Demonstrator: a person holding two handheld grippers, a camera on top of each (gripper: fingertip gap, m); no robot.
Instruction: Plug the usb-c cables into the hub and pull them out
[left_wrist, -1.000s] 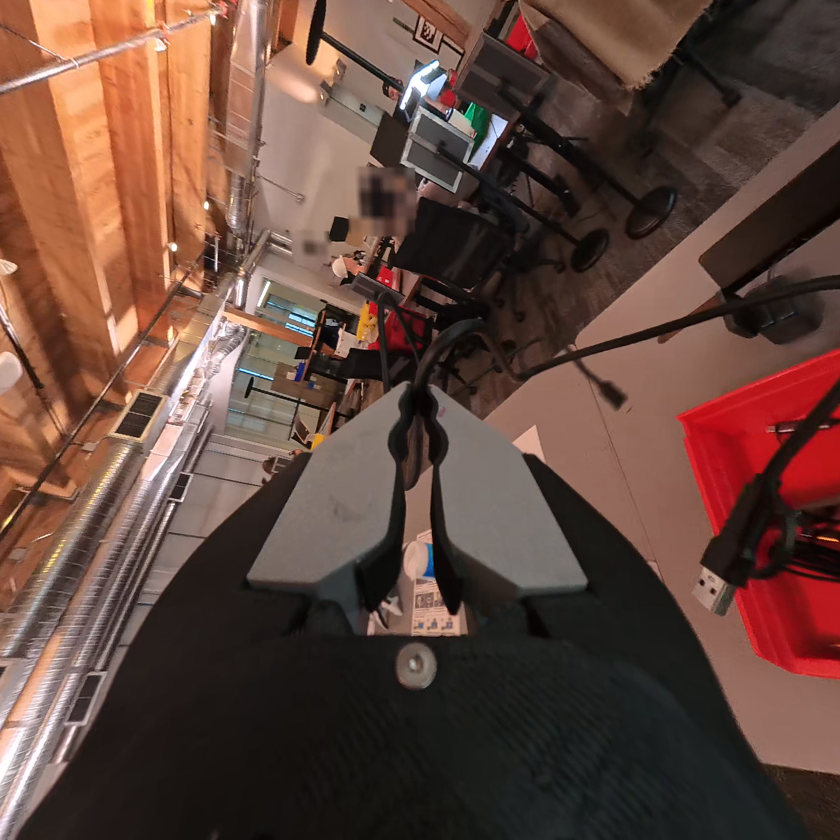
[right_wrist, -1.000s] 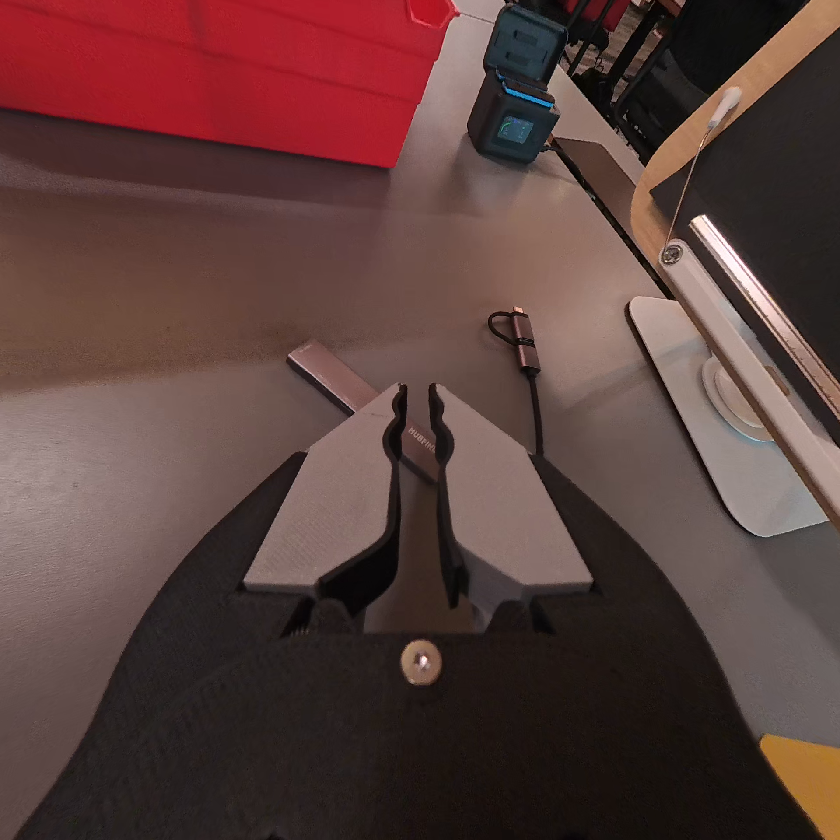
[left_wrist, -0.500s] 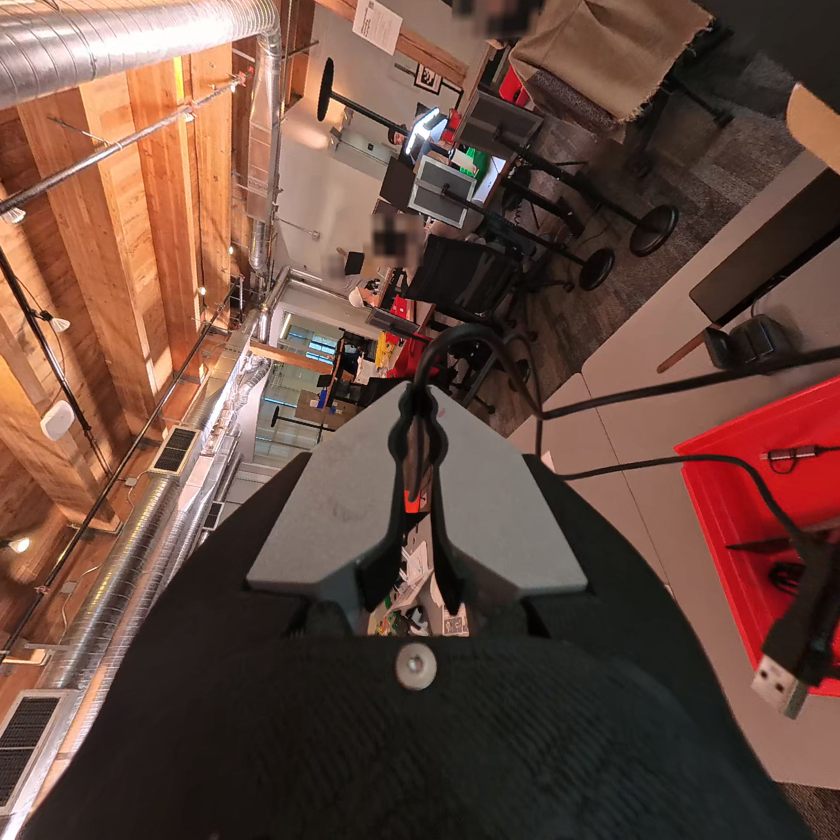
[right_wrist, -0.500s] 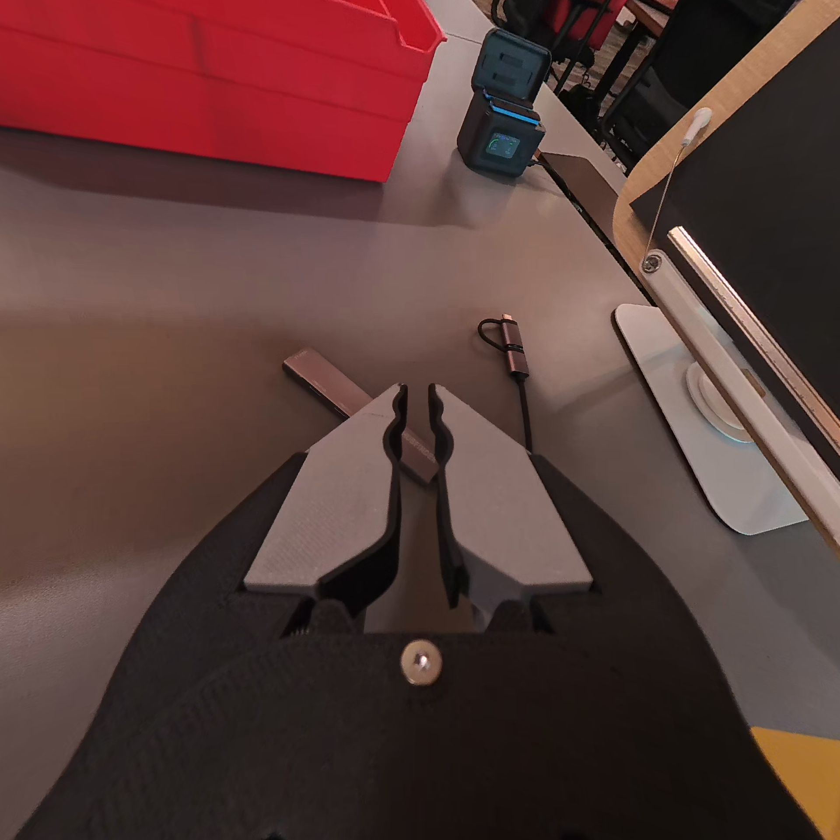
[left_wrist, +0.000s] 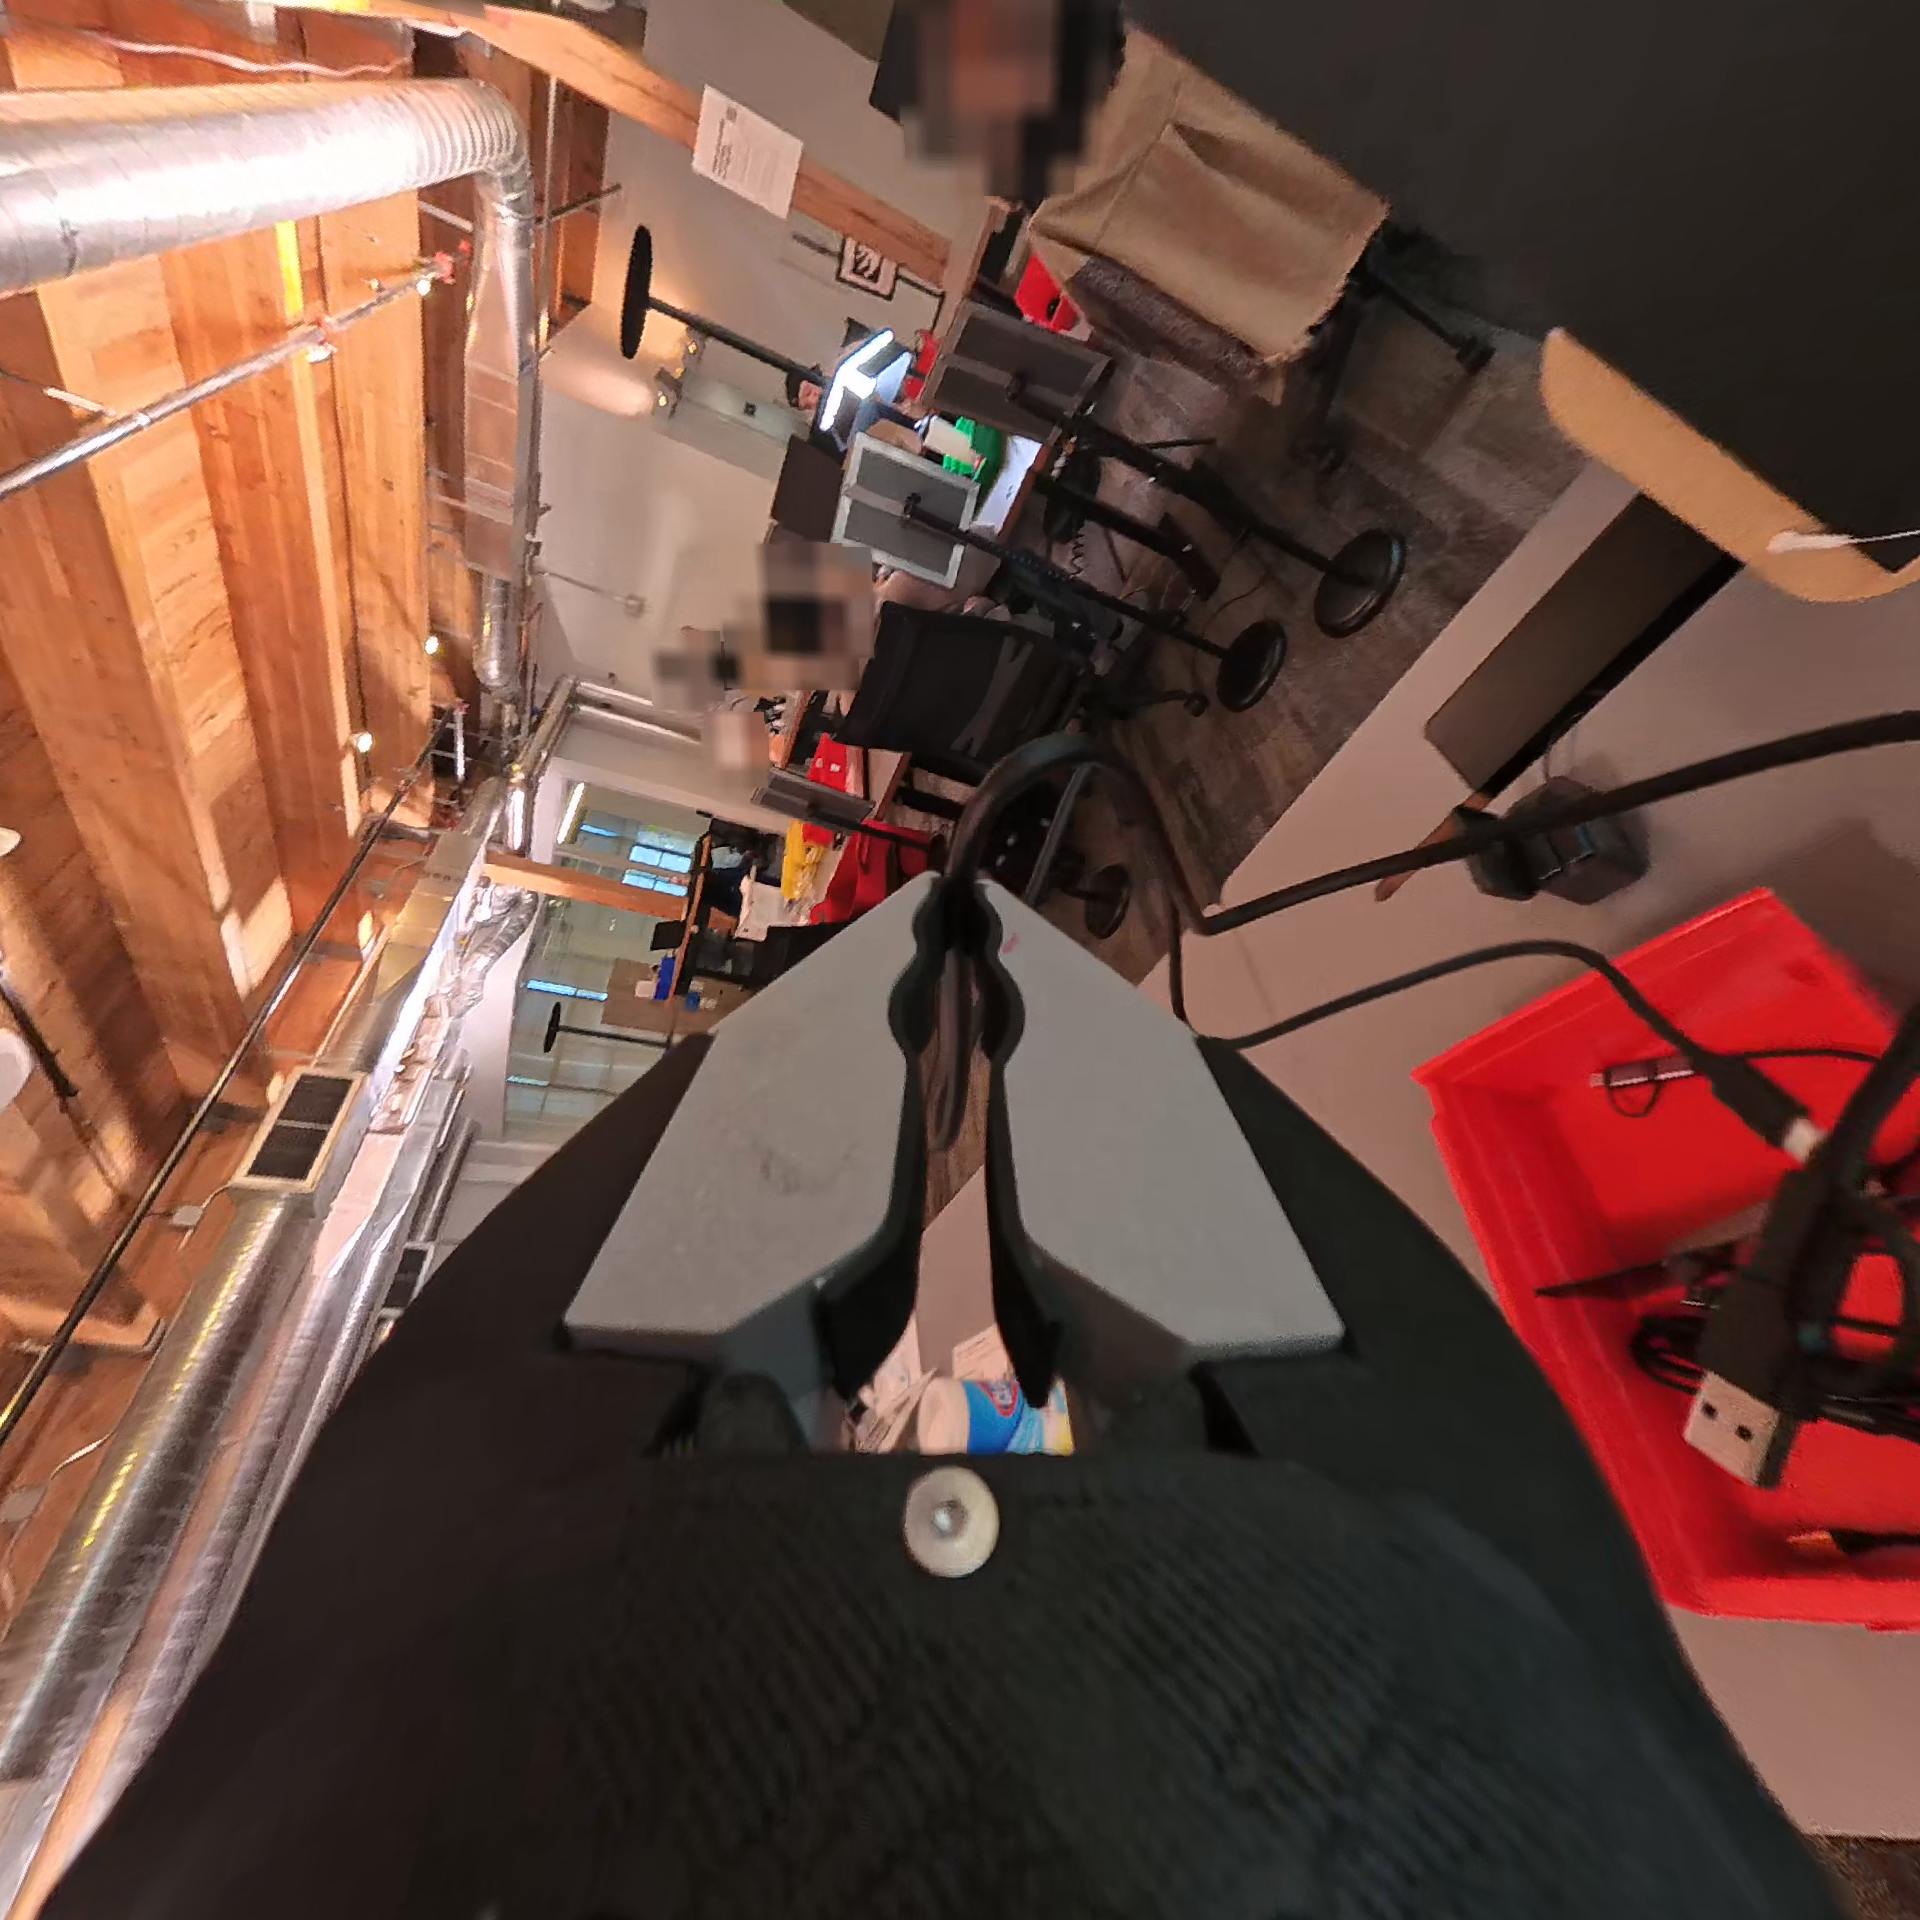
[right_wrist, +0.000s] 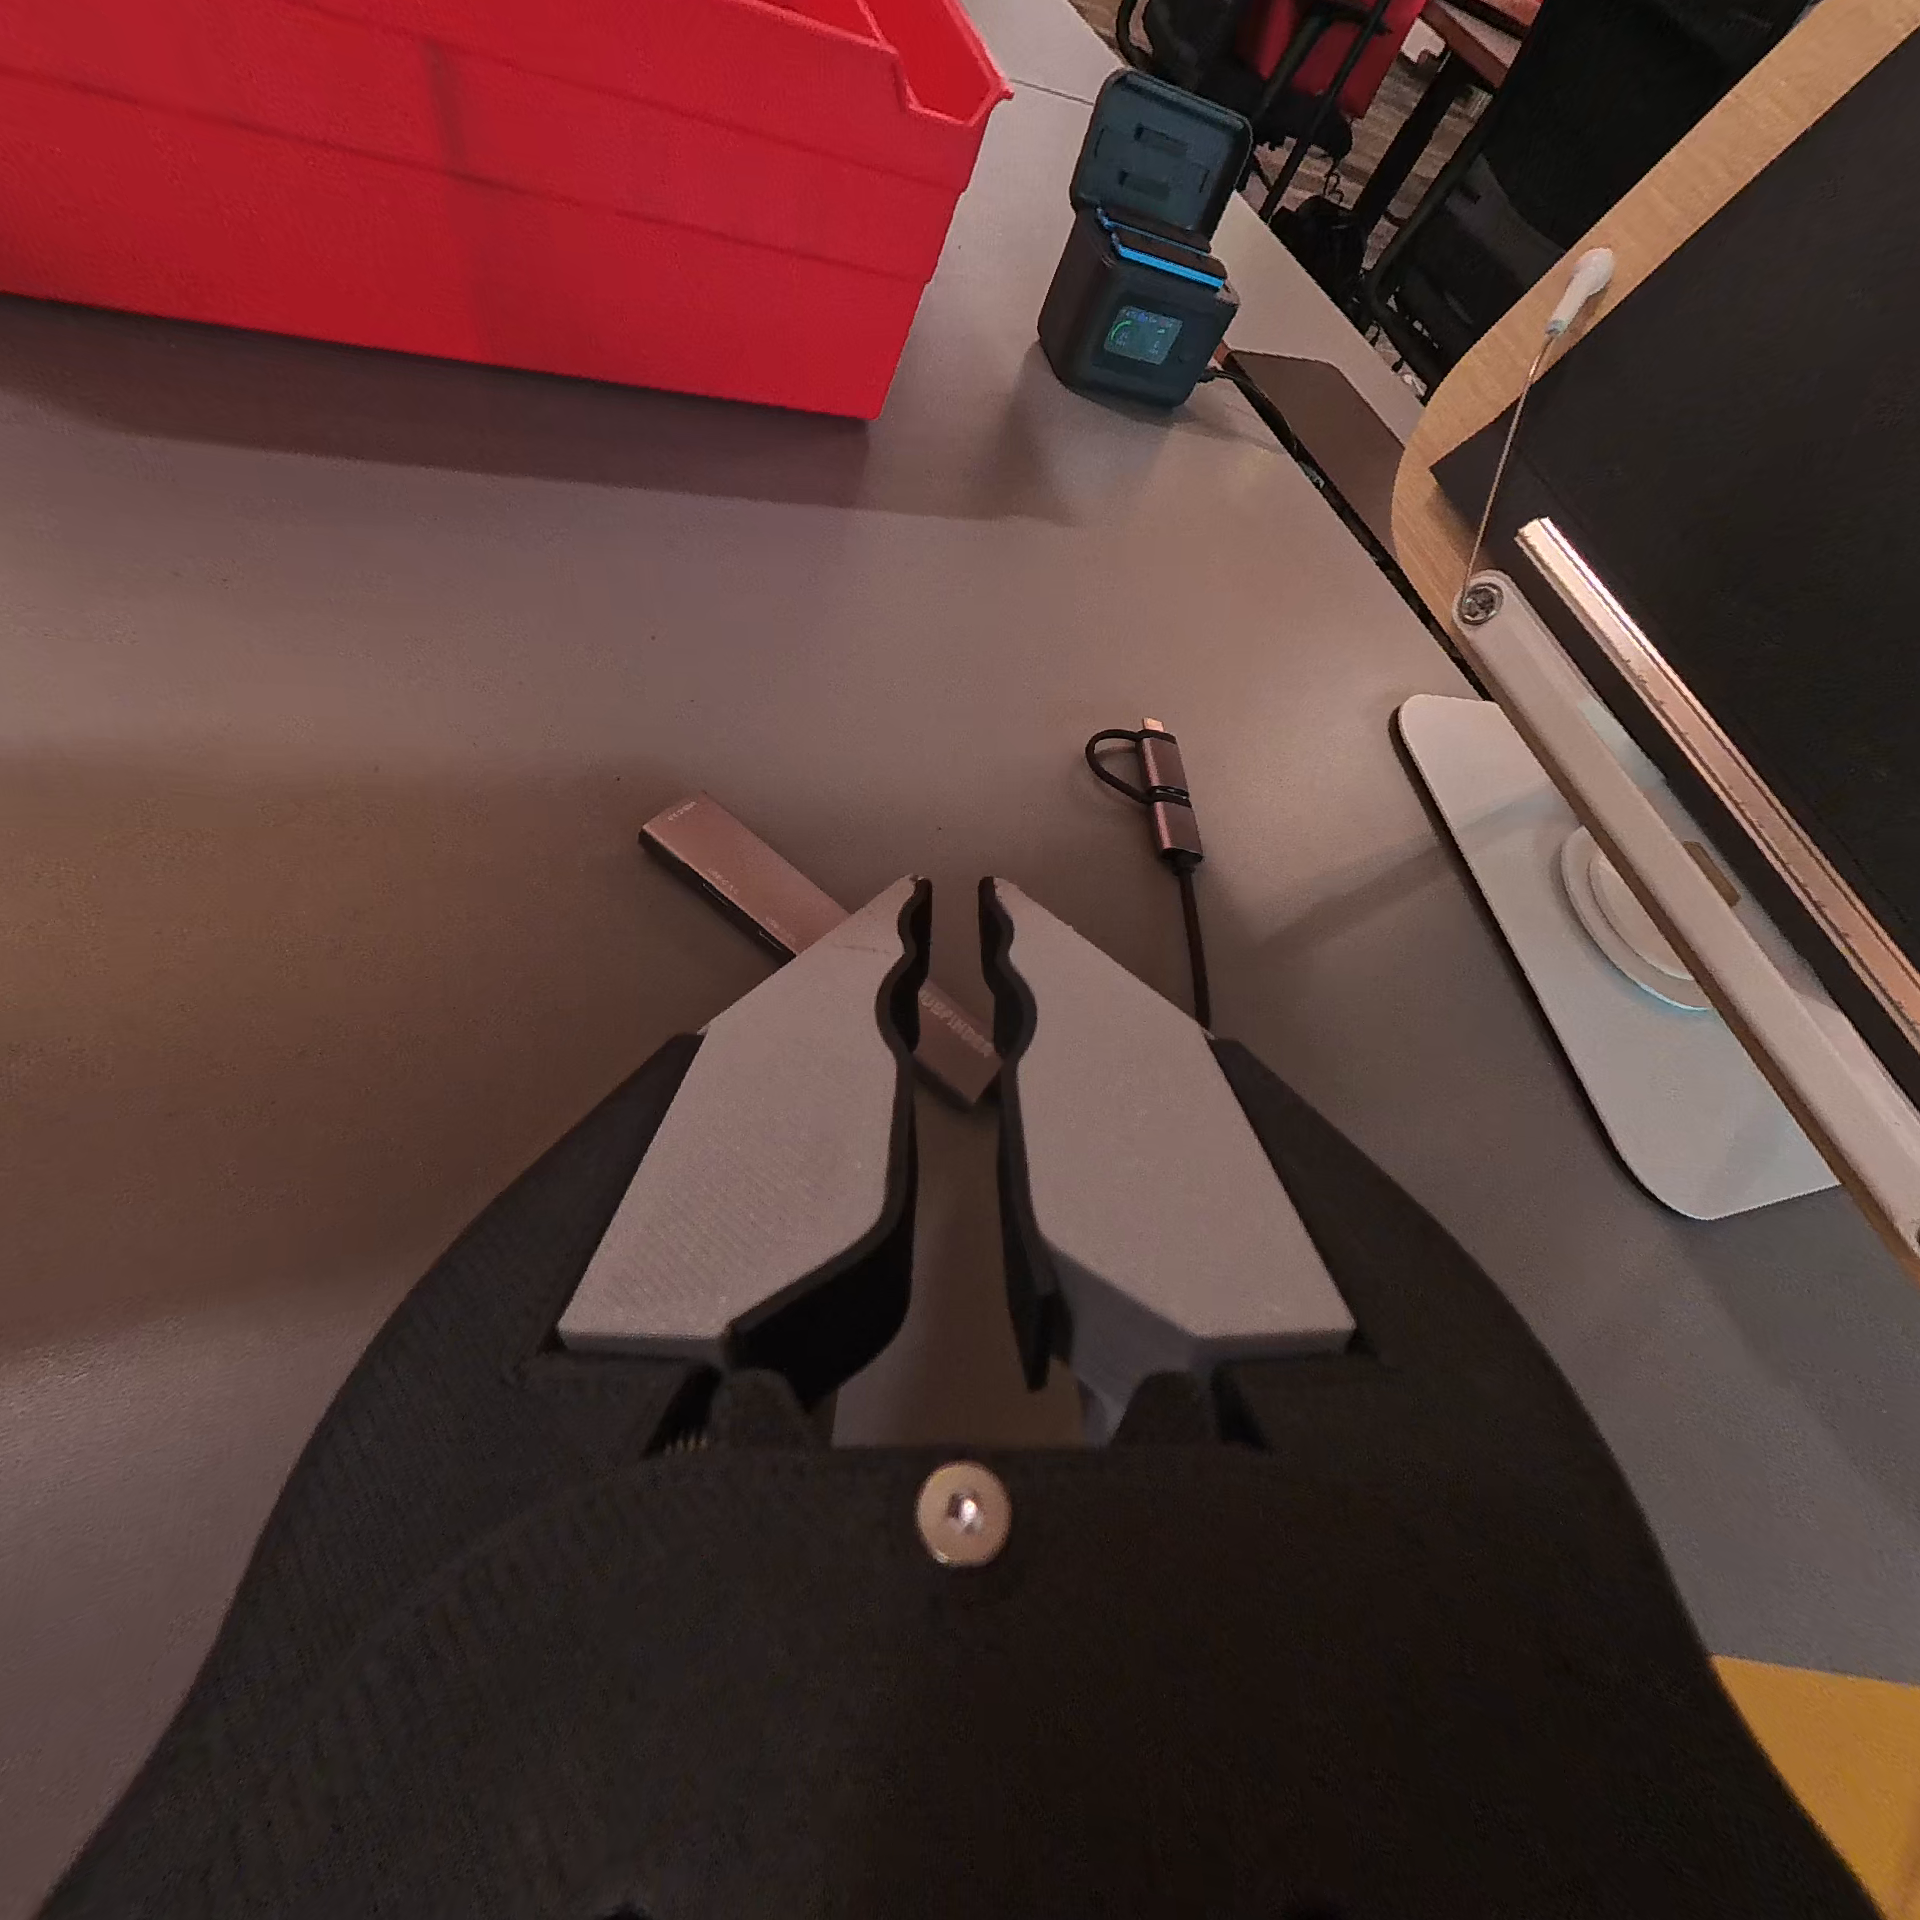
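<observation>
The left gripper (left_wrist: 958, 925) is lifted well above the bench (left_wrist: 1351, 966) with its jaws clamped on a black cable (left_wrist: 1340, 888), which loops out of the tips and trails toward the red bin (left_wrist: 1538, 1164). A USB-A plug (left_wrist: 1733, 1429) dangles over that bin, and a smaller plug (left_wrist: 1766, 1103) hangs higher up. The right gripper (right_wrist: 956, 894) sits low over the USB hub (right_wrist: 743, 871), its jaws slightly parted with the near end of the hub between them; whether they press it cannot be told. The hub's own lead ends in a plug with adapter (right_wrist: 1172, 795) lying just beside it.

The step looks like bringing a cable to the hub. To do it well, the right jaws should pin the hub flat (it will skate otherwise), and the left should regrip close behind the connector, since a hold on mid-cable gives no aim.

Hard to make out: the hub's ports along its edge, which plug belongs to the held cable, and the tangle inside the bin.
</observation>
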